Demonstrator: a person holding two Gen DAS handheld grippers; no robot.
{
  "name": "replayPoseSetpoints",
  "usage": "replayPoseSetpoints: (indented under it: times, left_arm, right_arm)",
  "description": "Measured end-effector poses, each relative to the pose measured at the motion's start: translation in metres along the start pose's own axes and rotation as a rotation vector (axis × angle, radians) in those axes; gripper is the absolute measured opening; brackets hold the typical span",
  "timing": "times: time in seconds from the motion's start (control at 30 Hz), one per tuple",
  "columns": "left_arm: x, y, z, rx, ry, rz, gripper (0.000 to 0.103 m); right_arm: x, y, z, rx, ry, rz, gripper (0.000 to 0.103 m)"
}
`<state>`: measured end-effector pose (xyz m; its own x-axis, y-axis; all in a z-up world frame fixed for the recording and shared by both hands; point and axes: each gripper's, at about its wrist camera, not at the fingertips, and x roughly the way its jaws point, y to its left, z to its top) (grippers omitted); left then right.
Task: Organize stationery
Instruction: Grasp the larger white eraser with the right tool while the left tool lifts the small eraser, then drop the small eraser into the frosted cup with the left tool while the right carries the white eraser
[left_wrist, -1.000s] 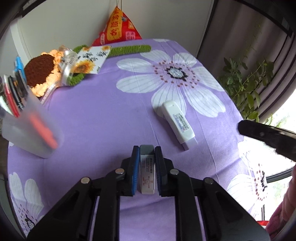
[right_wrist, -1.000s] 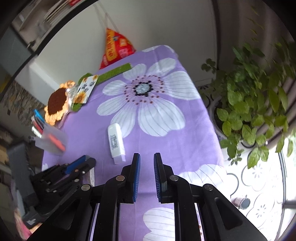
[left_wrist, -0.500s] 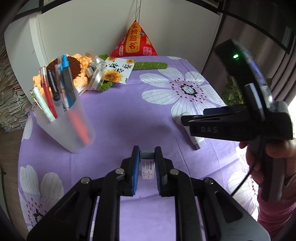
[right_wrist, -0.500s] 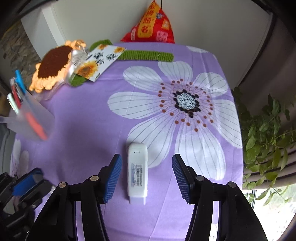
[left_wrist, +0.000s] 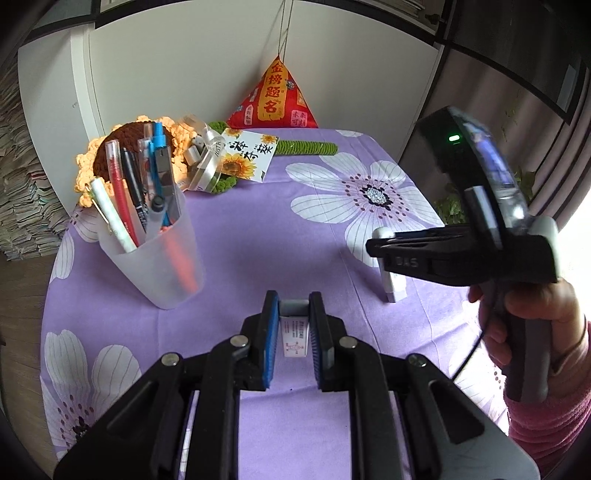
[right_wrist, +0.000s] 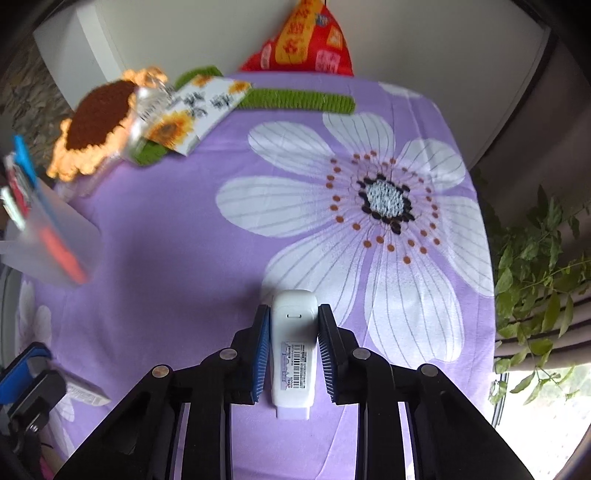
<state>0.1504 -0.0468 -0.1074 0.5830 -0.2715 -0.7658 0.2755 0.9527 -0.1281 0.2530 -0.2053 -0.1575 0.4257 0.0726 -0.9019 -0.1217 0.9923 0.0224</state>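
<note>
Right gripper (right_wrist: 290, 341): jaws have just been closing around the white correction-tape case (right_wrist: 293, 350), which lies flat on the purple cloth (right_wrist: 177, 258). The blue pads sit against its two long sides near the rounded far end; the tail end pokes back past the pads. Whether the pinch is firm yet cannot be told. Advice: finish the squeeze before any lift, keep the case square between the pads, and raise straight up so the tail does not drag on the cloth.

Left gripper (left_wrist: 291, 325): narrow, clamped on a small eraser in a printed sleeve (left_wrist: 293, 336), carried clear of the cloth. Only its front end and label show between the pads.

Destination, by judgement: frosted cup (left_wrist: 162, 258), standing upright to the left of the left gripper, already stocked with pens (left_wrist: 136, 184) leaning in a fan. Bring each item over the open part of the rim, away from the pen tops, and let go low, since the cup looks light and could tip if knocked.

Hand (left_wrist: 535, 314) on the right gripper's handle, pink sleeve (left_wrist: 546, 424) below it.

Background, untouched: crochet sunflower (left_wrist: 118, 147), sunflower card (left_wrist: 247, 158), green crochet strip (left_wrist: 306, 147), red triangular pouch (left_wrist: 275, 99), potted plant (right_wrist: 535, 251).
</note>
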Motion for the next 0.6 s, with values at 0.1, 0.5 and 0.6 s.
replayPoseSetpoints:
  times: [0.1,0.5,0.6]
  left_arm:
    - [-0.009,0.003,0.002,-0.011,-0.019,0.001,0.014]
    - [-0.062,0.023,0.021,-0.03,-0.16,0.043,0.014]
    - [-0.077,0.034,0.029,-0.04,-0.203,0.066,0.014]
  right_arm:
    - [-0.029,0.002,-0.003,0.011,-0.066,0.029,0.027]
    - [-0.101,0.026,-0.016,-0.019,-0.243,0.074,0.027]
    - [-0.107,0.034,-0.018,-0.038,-0.25,0.09,0.027]
